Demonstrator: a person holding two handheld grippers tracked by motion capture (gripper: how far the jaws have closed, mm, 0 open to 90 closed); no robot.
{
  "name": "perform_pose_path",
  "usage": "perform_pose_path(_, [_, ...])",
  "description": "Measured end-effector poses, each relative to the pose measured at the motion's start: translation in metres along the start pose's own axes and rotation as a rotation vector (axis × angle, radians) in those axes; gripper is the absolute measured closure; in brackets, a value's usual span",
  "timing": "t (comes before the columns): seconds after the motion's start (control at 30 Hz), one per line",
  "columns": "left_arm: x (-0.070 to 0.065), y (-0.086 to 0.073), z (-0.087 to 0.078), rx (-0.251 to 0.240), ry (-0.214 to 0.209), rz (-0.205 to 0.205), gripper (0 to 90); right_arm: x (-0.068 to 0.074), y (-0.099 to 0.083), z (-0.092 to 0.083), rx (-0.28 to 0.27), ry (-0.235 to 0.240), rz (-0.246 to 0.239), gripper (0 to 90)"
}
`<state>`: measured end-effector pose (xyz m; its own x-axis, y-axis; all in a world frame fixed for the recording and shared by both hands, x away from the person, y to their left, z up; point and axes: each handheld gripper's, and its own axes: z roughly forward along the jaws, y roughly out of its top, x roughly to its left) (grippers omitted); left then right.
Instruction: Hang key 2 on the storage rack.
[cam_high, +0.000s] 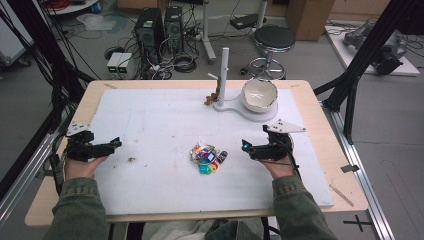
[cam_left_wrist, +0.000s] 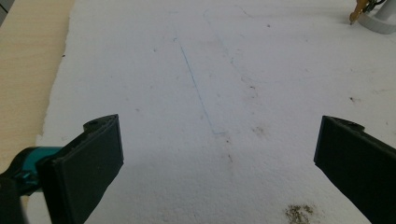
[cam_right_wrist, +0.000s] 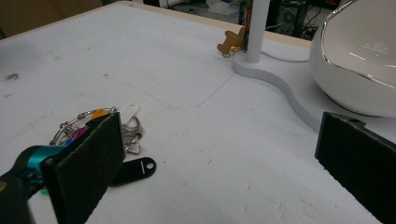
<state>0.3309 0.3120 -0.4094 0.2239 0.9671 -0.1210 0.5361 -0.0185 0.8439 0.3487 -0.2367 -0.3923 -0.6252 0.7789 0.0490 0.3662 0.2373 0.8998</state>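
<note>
A bunch of keys with coloured tags (cam_high: 207, 156) lies on the white foam board (cam_high: 160, 125) near its middle front. In the right gripper view the key rings (cam_right_wrist: 88, 122) and a black tag (cam_right_wrist: 135, 169) lie beside the left jaw. My right gripper (cam_high: 246, 146) rests on the board just right of the keys, open, with nothing between its jaws. My left gripper (cam_high: 116, 144) rests at the board's left edge, open and empty; its own view shows my left gripper (cam_left_wrist: 217, 158) over bare foam.
A white stand with an upright post (cam_high: 224, 75) and a white bowl (cam_high: 259, 94) sits at the back of the board, a small brown figure (cam_high: 212, 97) hanging beside the post. A dirt spot (cam_high: 131, 160) marks the foam near the left hand. Wooden table rim (cam_high: 345, 165) surrounds the board.
</note>
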Motion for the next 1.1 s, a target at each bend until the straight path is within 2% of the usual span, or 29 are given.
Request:
perform_pose_path(0.6, [0.000, -0.001, 0.002, 0.020, -0.005, 0.010, 1.7, 0.016, 0.001, 0.015, 0.052, 0.051, -0.036, 0.6])
perform_pose_path(0.7, [0.000, -0.001, 0.003, 0.021, -0.008, 0.004, 1.7, 0.018, 0.001, 0.017, 0.061, 0.055, -0.038, 0.6])
perform_pose_path(0.9, [-0.001, -0.001, 0.004, 0.036, -0.012, 0.018, 1.7, 0.022, 0.001, 0.021, 0.078, 0.072, -0.042, 0.6])
perform_pose_path(1.1, [-0.002, -0.001, 0.003, 0.028, -0.008, 0.013, 1.7, 0.029, 0.001, 0.028, 0.087, 0.098, -0.040, 0.6])
